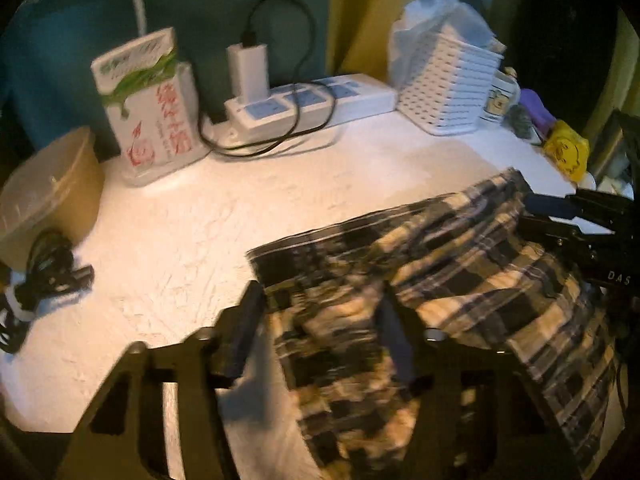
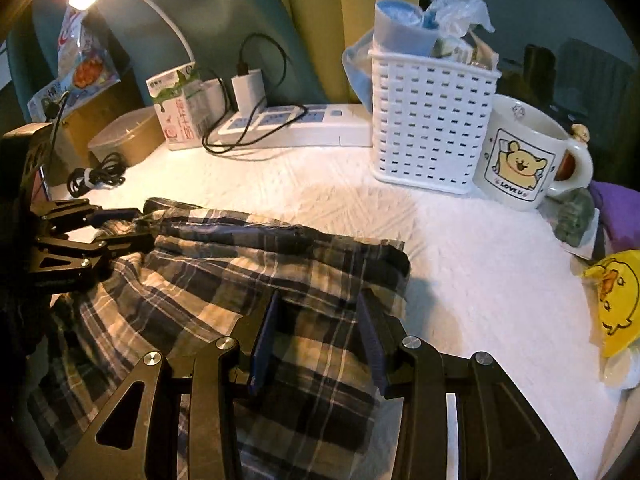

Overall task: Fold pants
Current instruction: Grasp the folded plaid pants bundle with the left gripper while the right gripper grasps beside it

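Between both grippers' parted jaws lie plaid pants (image 2: 224, 280) (rumpled).

We hold our left gripper (image 1: 320, 320) low and tilted forward, its two fingers spread well apart with a wide gap between the dark pads (image 1: 250, 326). Our right gripper (image 2: 320, 340) sits just beside it at much the same height, fingers likewise parted and pointing ahead. Each shows at the edge of the other's wrist view, so the two stand close, angled slightly toward each other.
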The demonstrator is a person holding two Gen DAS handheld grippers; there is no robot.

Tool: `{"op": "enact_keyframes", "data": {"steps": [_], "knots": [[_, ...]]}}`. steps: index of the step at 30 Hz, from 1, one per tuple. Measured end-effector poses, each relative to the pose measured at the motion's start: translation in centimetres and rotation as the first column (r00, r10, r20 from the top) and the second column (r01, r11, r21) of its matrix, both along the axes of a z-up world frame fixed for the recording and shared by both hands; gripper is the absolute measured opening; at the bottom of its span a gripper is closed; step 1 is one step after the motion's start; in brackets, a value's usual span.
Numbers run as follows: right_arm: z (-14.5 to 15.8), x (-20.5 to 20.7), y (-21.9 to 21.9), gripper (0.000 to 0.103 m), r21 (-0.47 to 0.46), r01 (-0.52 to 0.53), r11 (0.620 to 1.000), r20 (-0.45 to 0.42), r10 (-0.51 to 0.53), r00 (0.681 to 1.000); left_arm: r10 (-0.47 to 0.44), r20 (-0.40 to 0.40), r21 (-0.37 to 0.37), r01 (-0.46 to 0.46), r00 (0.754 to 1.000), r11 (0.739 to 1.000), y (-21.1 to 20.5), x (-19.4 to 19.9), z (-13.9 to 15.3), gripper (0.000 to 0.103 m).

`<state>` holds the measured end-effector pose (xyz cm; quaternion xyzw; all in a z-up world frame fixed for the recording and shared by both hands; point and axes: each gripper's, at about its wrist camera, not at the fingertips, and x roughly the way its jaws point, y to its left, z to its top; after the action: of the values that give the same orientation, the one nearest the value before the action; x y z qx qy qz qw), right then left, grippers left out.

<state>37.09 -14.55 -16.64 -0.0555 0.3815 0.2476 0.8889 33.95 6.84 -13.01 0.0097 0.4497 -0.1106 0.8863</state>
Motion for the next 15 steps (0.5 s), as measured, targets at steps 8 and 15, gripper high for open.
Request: {"op": "enact_keyframes", "data": {"steps": [8,15], "knots": [[-0.4,1.1,0.8,0.042,-0.044,-0.021,0.999,0.026,0.022,0.999,0.009,-0.007,-0.047,-0.01,1.0,0.999,1.1,0.3,0.0,0.068],[2.5,-0.1,-1.6,0.049,0.021,0.061,0.998,0.101,-0.063,0.993,-0.024,0.054,-0.11,0.029,0.998,0.994,2.0,-1.4,3.0,0.068]]}}
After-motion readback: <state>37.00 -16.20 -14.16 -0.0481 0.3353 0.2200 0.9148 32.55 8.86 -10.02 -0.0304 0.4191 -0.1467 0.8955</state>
